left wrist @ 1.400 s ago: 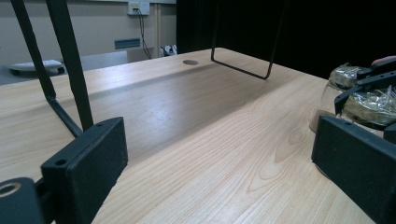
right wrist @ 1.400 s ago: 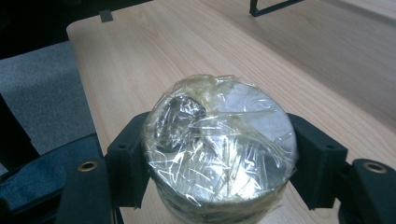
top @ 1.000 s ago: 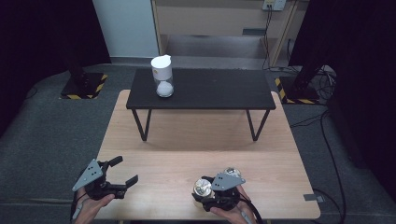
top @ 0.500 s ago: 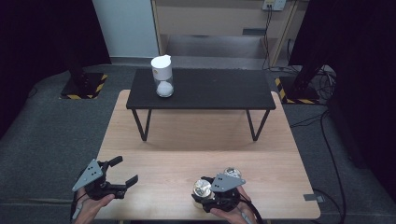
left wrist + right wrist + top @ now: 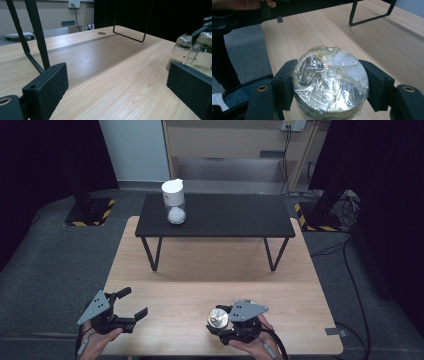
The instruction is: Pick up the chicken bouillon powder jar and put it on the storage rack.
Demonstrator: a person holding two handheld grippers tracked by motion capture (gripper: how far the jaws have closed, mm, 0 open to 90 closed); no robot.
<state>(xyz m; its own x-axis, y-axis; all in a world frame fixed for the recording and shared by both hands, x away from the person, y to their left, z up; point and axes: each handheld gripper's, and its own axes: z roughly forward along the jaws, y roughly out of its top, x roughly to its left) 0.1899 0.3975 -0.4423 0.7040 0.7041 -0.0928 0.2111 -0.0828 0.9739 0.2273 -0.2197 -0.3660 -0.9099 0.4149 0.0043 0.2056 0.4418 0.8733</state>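
Observation:
A glass jar (image 5: pixel 330 82) covered with crinkled clear film is clamped between the black pads (image 5: pixel 284 85) of my right gripper (image 5: pixel 329 83). From above, the jar (image 5: pixel 218 318) and right gripper (image 5: pixel 220 321) sit near the wooden table's front edge, right of centre, held slightly off the wood. My left gripper (image 5: pixel 134 301) rests at the front left, jaws wide apart with nothing between them. Its own view looks across bare wood between its pads (image 5: pixel 47 87) toward the jar (image 5: pixel 183 50).
A low black table (image 5: pixel 225 215) stands on the far half of the wooden table (image 5: pixel 210 270), its thin legs (image 5: pixel 37 37) near the left gripper's view. A white-lidded clear container (image 5: pixel 174 202) with white contents stands on its left end. Dark floor surrounds the table.
My right gripper has risen a little with the film-covered jar still in its jaws. The left gripper has stayed put.

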